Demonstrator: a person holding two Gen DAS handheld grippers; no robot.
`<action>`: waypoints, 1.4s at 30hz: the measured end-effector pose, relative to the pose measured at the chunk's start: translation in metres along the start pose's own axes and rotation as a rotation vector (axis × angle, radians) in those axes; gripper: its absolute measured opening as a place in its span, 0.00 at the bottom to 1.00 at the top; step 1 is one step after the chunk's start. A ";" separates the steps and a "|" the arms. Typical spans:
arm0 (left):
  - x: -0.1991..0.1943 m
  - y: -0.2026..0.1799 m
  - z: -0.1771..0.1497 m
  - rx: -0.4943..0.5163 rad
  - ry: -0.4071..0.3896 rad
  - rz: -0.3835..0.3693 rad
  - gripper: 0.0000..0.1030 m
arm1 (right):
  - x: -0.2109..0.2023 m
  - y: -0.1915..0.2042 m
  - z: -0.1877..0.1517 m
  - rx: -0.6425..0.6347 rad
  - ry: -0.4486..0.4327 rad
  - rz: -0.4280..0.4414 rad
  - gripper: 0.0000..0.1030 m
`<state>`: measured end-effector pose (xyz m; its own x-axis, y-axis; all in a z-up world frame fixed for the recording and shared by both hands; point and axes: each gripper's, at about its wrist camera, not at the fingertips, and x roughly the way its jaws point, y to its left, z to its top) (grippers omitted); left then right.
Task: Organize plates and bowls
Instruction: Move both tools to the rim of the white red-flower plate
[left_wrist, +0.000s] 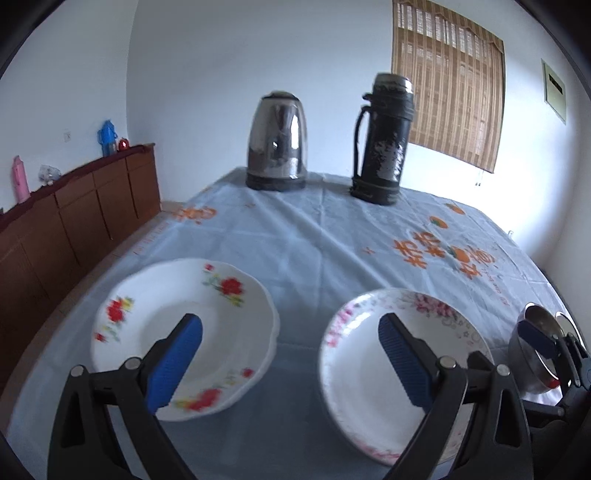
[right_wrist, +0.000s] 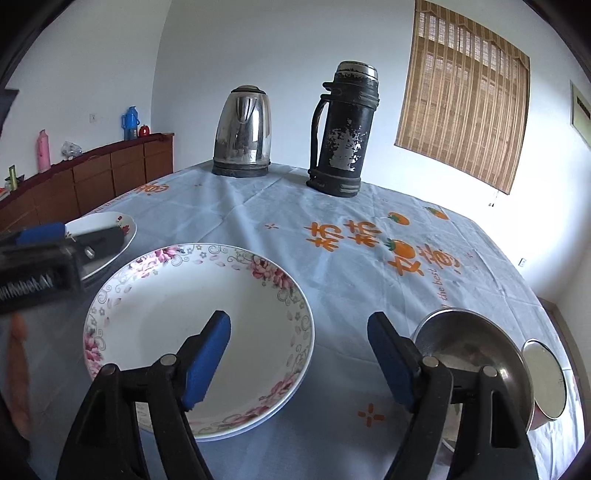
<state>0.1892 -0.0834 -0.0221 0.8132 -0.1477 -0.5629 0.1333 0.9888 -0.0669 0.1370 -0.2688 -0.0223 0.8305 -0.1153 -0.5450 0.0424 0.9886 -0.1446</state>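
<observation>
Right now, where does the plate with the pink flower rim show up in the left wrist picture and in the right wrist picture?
Left wrist view: the pink-rimmed plate sits lower right of centre, behind the left gripper's right-hand finger.
Right wrist view: it lies lower left of centre, behind the right gripper's left-hand finger.
Shared landmark: the black thermos stands at the table's far side in both, right of the steel kettle.

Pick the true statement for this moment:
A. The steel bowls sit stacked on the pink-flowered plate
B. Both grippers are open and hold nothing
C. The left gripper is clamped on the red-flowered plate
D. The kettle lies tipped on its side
B: the left gripper and the right gripper both show spread blue pads with nothing between them, above the plates.
</observation>
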 end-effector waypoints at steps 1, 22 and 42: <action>-0.005 0.008 0.004 -0.001 -0.013 0.016 0.95 | -0.002 0.002 0.000 -0.009 -0.008 0.004 0.76; 0.043 0.131 -0.002 -0.132 0.023 0.252 0.96 | 0.033 0.130 0.068 -0.041 0.079 0.328 0.36; 0.064 0.145 -0.007 -0.215 0.157 0.170 0.60 | 0.079 0.175 0.068 -0.192 0.263 0.247 0.30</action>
<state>0.2569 0.0511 -0.0734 0.7142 0.0088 -0.6999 -0.1340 0.9832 -0.1243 0.2480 -0.0985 -0.0346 0.6314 0.0777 -0.7716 -0.2658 0.9564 -0.1211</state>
